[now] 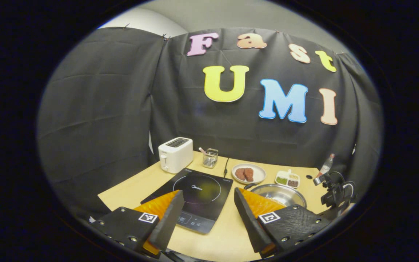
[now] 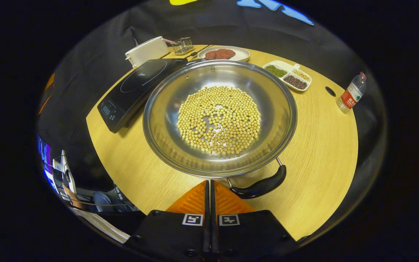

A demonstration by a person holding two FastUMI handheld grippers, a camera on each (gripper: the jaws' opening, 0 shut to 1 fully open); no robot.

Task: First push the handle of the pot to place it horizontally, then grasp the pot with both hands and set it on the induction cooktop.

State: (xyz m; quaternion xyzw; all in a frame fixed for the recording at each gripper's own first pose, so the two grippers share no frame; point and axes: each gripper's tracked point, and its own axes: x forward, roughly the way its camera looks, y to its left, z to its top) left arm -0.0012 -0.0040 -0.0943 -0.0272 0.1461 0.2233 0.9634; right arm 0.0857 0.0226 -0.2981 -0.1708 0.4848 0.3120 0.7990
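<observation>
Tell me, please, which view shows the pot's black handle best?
The right gripper view: the handle lies close and whole, just beyond the shut right gripper. In the left gripper view, the pot sits partly behind a finger, its handle hard to discern.

Black cloth wall [image 1: 96,109] drapes behind the light wooden table [image 2: 318,145]; pale ceiling [image 1: 231,14] shows above it

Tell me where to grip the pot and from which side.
Grip the pot by its loop handle on the near rim, coming from the right gripper's side. The wide sloped bowl offers no other visible hold, and lifting level likely keeps the beans in.
</observation>
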